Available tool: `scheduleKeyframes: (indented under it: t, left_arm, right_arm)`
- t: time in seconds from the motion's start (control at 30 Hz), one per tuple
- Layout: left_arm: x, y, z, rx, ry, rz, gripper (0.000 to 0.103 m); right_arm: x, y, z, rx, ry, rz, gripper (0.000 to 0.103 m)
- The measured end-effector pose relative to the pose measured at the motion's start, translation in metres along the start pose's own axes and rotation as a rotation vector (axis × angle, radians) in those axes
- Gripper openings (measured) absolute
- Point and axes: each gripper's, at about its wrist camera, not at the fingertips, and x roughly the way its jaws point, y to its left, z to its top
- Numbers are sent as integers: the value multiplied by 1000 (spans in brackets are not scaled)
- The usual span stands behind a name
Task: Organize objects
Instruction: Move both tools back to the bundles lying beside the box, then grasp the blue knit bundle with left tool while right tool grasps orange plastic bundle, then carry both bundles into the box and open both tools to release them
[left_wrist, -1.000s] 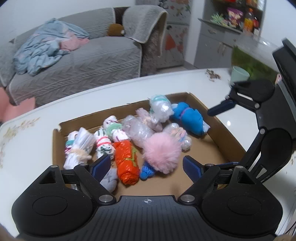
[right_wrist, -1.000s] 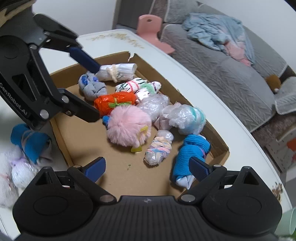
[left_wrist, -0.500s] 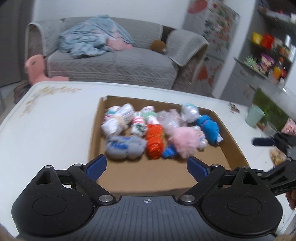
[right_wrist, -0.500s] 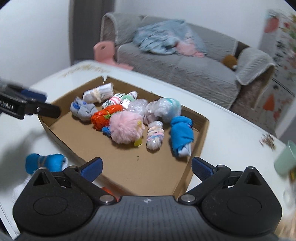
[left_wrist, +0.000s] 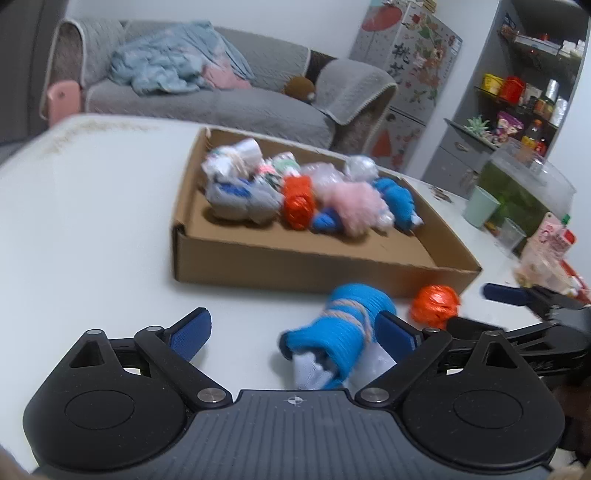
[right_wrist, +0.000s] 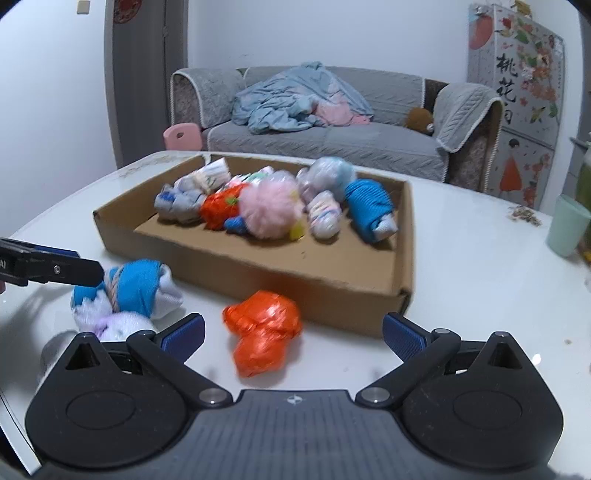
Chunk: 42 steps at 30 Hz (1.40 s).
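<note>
A shallow cardboard box (left_wrist: 258, 264) (right_wrist: 258, 266) on the white table holds several rolled sock bundles and a pink pompom (right_wrist: 267, 210). Outside its near wall lie a blue-and-white sock bundle (left_wrist: 340, 339) (right_wrist: 129, 291), an orange bundle (left_wrist: 436, 306) (right_wrist: 262, 332) and a white fluffy bundle (right_wrist: 118, 323). My left gripper (left_wrist: 291, 336) is open low over the table, the blue bundle between its fingers toward the right one. My right gripper (right_wrist: 293, 330) is open with the orange bundle between its fingers. Neither holds anything.
A mint cup (left_wrist: 480, 206) (right_wrist: 567, 230), a clear glass (left_wrist: 511, 236) and snack packets (left_wrist: 550, 251) stand on the table's right side. A grey sofa (right_wrist: 332, 140) is behind the table, shelves (left_wrist: 517, 110) at the right.
Both grippers pulled back from over the box and dropped toward the table in front of it. The loose blue and orange bundles now lie between their fingers.
</note>
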Motion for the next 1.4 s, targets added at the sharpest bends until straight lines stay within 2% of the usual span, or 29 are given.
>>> scheduleKeyframes:
  t: [0.17,0.3,0.43,0.53,0.6,0.67,0.7,0.73,0.87,0.9,1.2,1.4]
  left_arm:
    - [11,0,-6,-45,57,-80,93]
    - [12,-17,-8,15,79,-137,92]
    - [15,-29,0,81,75,-86,92]
    - [26,-33,6,110,103,-58,90]
    - [32,-33,7,134,116,-64,89]
    - [36,-35,7,147,135,-85,79]
    - [37,-36,6,162,145,-97,65]
    - [38,-38,5,183,145,-92,64]
    - [36,-35,6,191,152,-104,59]
    - [35,-34,6,191,150,-97,53]
    - [11,-30,11,210,112,-78,54]
    - [-14,-25,32,248,60,-63,54]
  right_arm:
    - [6,1,0,-19,6,-8,102]
    - [8,3,-4,-34,8,-16,102]
    - [11,5,-6,-39,16,-8,102]
    - [13,7,-7,-50,20,-7,99]
    - [14,8,-7,-47,27,-9,91]
    - [14,6,-8,-41,34,-4,60]
    - [14,5,-9,-34,35,1,52]
    - [12,4,-9,-25,31,8,42]
    - [11,-1,-9,-23,31,24,40]
    - [10,-2,-9,-24,30,22,40]
    - [-13,-19,-3,-29,-8,34,40]
    - [-32,-27,17,-94,-52,34,40]
